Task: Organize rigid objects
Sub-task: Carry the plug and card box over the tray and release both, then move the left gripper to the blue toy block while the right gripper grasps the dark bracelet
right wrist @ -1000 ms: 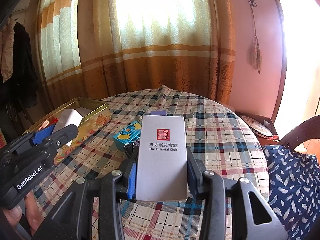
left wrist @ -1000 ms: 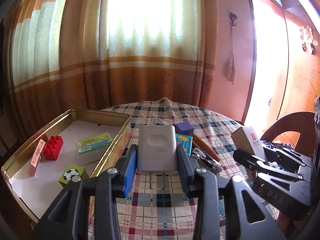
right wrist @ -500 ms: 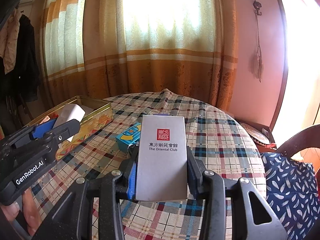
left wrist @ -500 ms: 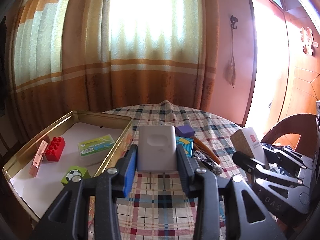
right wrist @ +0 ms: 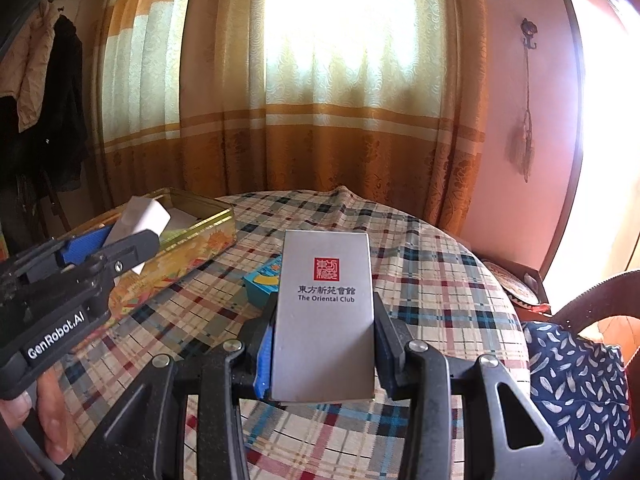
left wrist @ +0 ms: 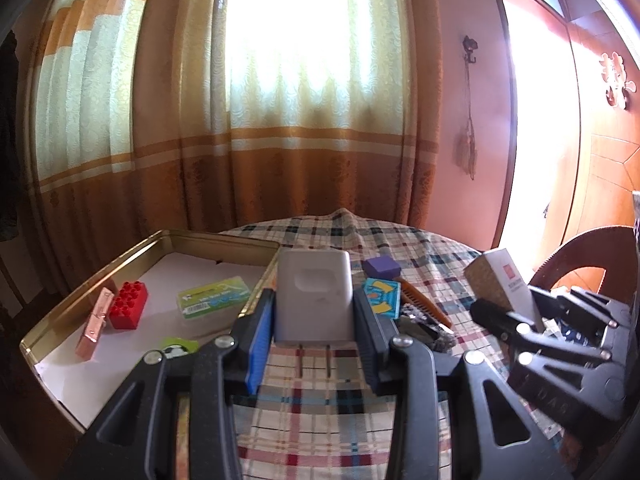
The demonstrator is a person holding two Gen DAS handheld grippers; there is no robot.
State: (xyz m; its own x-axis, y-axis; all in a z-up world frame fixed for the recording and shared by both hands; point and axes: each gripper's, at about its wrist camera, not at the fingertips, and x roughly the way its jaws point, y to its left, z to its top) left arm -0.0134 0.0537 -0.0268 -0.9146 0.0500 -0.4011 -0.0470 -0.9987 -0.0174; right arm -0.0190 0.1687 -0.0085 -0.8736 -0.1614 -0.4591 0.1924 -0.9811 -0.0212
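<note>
The left claw (left wrist: 314, 312) grips a white plug adapter (left wrist: 313, 294) above the counter (left wrist: 320, 408), just beside the gold tin (left wrist: 100, 280). The right claw (right wrist: 324, 344) clamps a grey card box (right wrist: 326, 312) upright over the counter.

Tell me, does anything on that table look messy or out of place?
A small heap beside the gold tin: purple block, blue card box and brown comb lie jumbled on the checked cloth, while other pieces sit in the tin.

Setting: home living or dining room. Evidence: round table under plaid tablecloth (right wrist: 440, 280), orange-and-cream curtains (right wrist: 320, 120) over a bright window, coats hanging (right wrist: 44, 92) at left, wooden chair (left wrist: 580, 252).
</note>
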